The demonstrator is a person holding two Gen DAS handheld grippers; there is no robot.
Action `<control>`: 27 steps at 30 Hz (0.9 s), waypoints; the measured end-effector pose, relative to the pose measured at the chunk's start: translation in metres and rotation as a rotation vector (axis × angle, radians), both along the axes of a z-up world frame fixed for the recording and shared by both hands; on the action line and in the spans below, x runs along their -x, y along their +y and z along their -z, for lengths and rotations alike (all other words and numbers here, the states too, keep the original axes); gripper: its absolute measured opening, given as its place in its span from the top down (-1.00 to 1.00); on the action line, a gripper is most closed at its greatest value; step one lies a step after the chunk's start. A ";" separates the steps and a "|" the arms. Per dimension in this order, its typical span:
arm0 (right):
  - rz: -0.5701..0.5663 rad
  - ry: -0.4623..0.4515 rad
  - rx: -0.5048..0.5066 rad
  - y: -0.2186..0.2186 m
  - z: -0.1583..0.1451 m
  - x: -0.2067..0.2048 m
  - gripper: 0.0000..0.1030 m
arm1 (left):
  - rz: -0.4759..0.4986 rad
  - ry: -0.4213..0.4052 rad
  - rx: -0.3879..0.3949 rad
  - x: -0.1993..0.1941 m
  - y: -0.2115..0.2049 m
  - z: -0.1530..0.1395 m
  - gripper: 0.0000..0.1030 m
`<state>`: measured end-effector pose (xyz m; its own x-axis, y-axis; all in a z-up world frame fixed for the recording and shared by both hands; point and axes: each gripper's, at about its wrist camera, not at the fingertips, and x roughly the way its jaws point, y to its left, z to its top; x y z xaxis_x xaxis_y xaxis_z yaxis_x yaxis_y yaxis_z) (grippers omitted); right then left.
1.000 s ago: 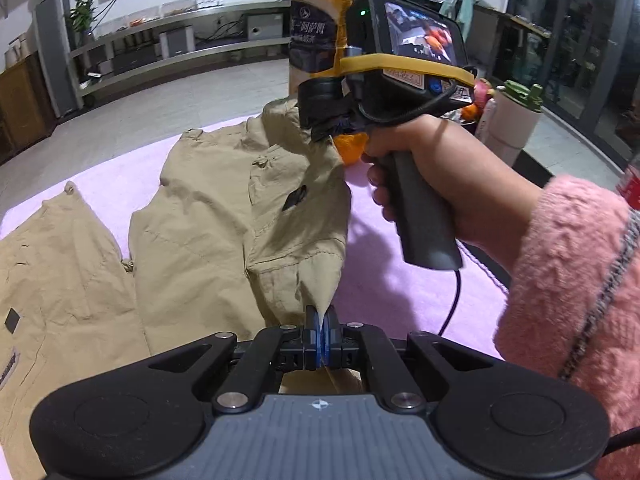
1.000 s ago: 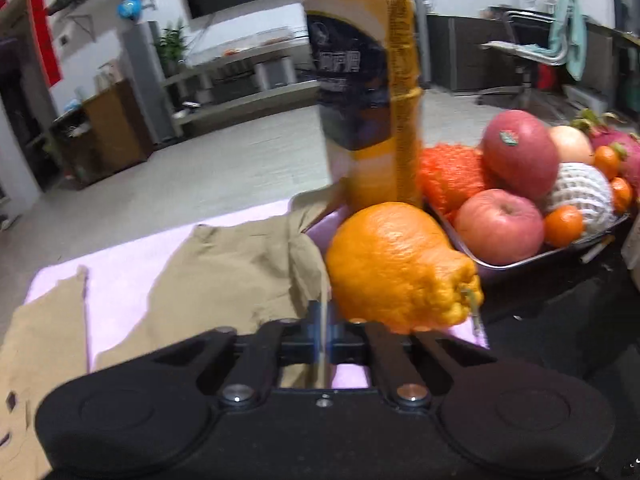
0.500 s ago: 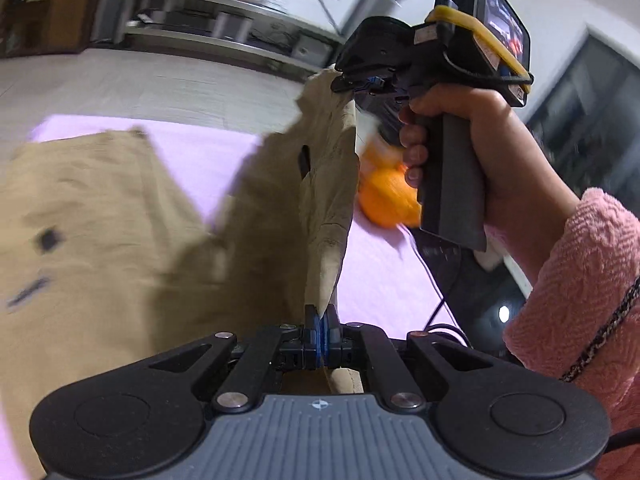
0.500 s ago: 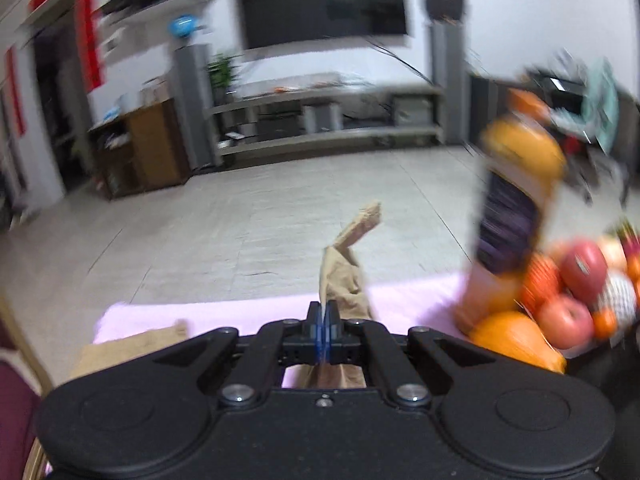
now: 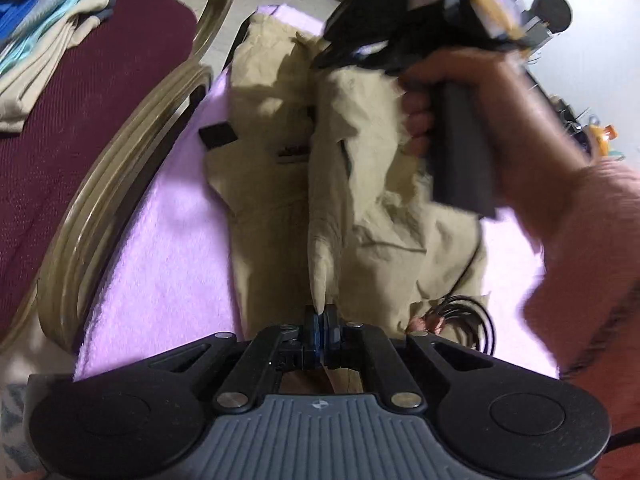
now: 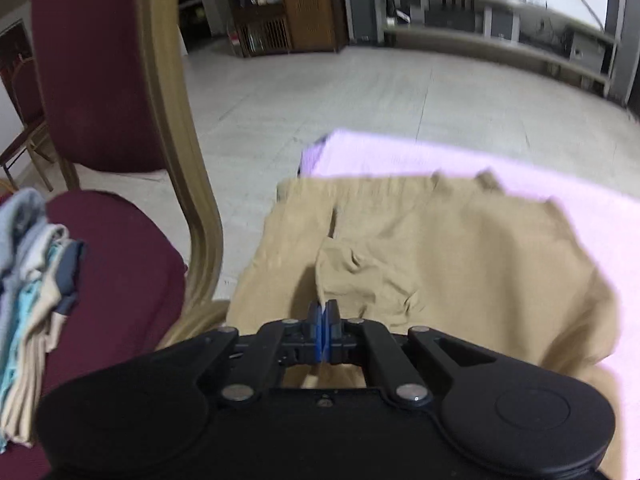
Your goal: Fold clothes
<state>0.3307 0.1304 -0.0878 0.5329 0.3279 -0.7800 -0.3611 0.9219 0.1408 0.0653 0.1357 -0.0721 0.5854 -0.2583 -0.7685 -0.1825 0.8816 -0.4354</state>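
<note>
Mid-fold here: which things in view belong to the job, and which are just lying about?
In the job: khaki trousers, pinched by left gripper and right gripper; pink towel underneath.

Lying about: maroon chair, stack of folded clothes, black cable.

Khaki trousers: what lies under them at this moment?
The khaki trousers lie on a pink towel, visible around their edges. Whatever supports the towel is covered. The left gripper and right gripper each pinch a fold of the fabric.
</note>
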 end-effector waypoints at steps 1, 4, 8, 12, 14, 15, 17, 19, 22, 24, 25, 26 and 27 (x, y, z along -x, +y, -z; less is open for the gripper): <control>0.008 0.012 0.001 0.002 0.006 -0.001 0.97 | -0.004 -0.008 -0.007 0.000 0.000 -0.001 0.95; 0.042 -0.042 -0.033 0.004 -0.003 0.001 0.97 | -0.016 -0.032 -0.029 0.002 0.001 -0.006 0.95; 0.063 -0.185 -0.080 0.009 -0.031 0.007 0.98 | -0.047 -0.036 -0.033 0.001 0.007 -0.007 0.95; -0.041 -0.235 -0.076 0.039 -0.026 0.009 0.98 | -0.114 0.078 0.054 -0.008 0.028 0.015 0.95; -0.106 -0.234 -0.062 0.056 -0.016 0.011 1.00 | -0.136 0.141 0.079 -0.013 0.033 0.026 0.94; -0.141 -0.207 -0.035 0.065 -0.007 0.011 1.00 | -0.142 0.167 0.082 -0.014 0.035 0.031 0.91; -0.215 -0.116 0.034 0.080 0.009 0.009 0.96 | -0.148 0.194 0.070 -0.017 0.035 0.036 0.86; -0.232 -0.111 0.111 0.081 0.014 0.015 0.71 | -0.152 0.195 0.057 -0.018 0.034 0.036 0.79; -0.195 -0.100 0.086 0.051 -0.005 0.017 0.14 | -0.182 0.119 0.013 -0.008 0.034 0.020 0.87; -0.186 -0.124 0.117 0.027 -0.019 0.016 0.13 | -0.192 -0.049 -0.037 0.006 0.035 -0.006 0.84; -0.177 -0.134 0.150 0.010 -0.025 0.015 0.13 | -0.187 -0.145 -0.054 0.014 0.036 -0.021 0.73; -0.169 -0.141 0.177 -0.009 -0.035 0.014 0.12 | -0.183 -0.225 -0.066 0.019 0.038 -0.035 0.64; -0.161 -0.148 0.203 -0.027 -0.045 0.014 0.12 | -0.179 -0.278 -0.070 0.018 0.040 -0.047 0.49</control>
<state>0.3169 0.1034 -0.0431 0.5994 0.2622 -0.7563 -0.5075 0.8551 -0.1058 0.0477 0.1758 -0.0254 0.8063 -0.0848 -0.5853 -0.2196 0.8760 -0.4294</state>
